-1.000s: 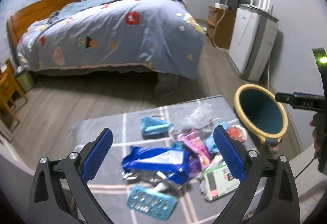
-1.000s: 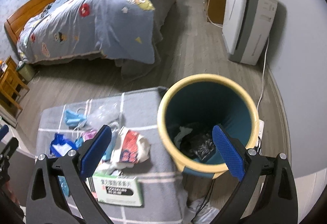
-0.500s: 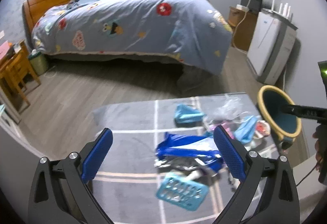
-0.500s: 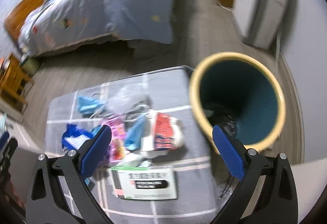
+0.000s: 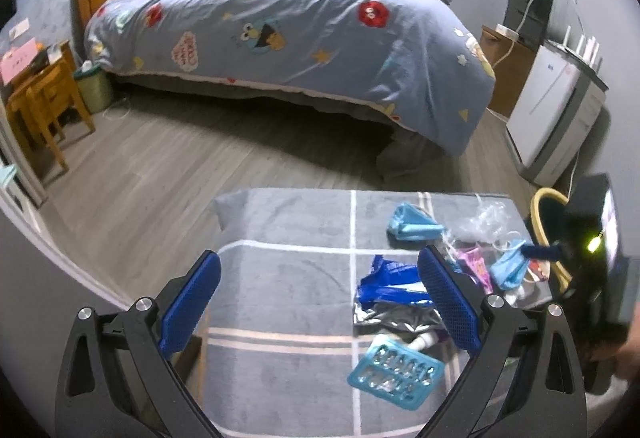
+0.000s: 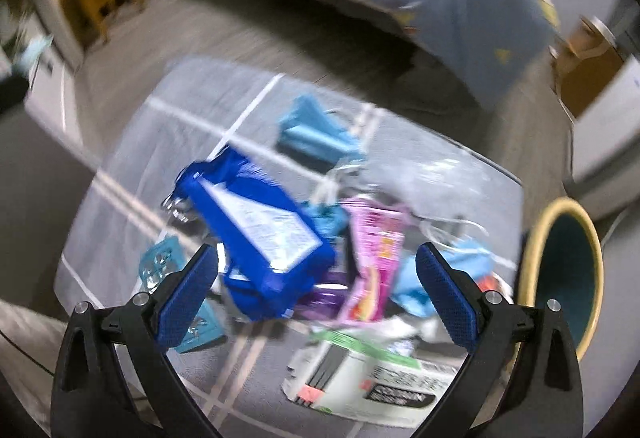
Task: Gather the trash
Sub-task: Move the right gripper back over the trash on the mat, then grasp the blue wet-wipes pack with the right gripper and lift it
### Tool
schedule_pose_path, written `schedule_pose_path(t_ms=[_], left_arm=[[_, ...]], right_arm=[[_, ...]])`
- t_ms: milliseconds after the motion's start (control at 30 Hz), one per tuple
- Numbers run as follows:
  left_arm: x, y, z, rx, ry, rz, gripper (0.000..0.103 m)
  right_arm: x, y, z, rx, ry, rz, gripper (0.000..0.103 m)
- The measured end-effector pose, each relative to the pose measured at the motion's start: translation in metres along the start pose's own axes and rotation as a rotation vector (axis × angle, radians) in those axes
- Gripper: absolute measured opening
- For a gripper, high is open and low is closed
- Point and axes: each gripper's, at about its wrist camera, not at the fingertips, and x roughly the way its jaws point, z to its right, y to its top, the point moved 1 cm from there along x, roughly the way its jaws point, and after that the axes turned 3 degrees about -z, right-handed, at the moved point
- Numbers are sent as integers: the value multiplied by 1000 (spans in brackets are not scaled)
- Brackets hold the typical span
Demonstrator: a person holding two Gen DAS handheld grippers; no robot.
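A pile of trash lies on a grey checked table (image 5: 288,278): a blue wrapper (image 6: 260,226), a pink packet (image 6: 374,254), a white and green box (image 6: 372,378), a teal blister tray (image 5: 396,372), blue masks (image 5: 412,226) and clear plastic (image 5: 486,218). A yellow-rimmed teal bin (image 6: 568,270) stands off the table's right end. My right gripper (image 6: 316,298) is open, low over the pile with the blue wrapper and pink packet between its fingers. My left gripper (image 5: 320,302) is open and empty over the table's bare left part, the pile at its right finger.
A bed (image 5: 300,38) with a blue cartoon quilt fills the far side across a wood floor. A white appliance (image 5: 556,114) and wooden cabinet (image 5: 508,70) stand at the right wall. A wooden chair (image 5: 40,110) and small green bin (image 5: 94,88) stand at the left.
My right gripper has swung left from over the bin to over the trash pile and come lower. My left gripper has drifted left, so the pile now sits at its right side.
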Motion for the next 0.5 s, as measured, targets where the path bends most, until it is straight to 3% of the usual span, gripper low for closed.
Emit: schedule_pose_path(t_ms=[167,500], left_arm=[[5,5,-12,-40,-18,-9,98],[11,7,-19,-48,-32,-27,98]], right_arm=[[26,10,-32,-95,-8,-55,97],[71,12,-38,-152,-22,-162,94]])
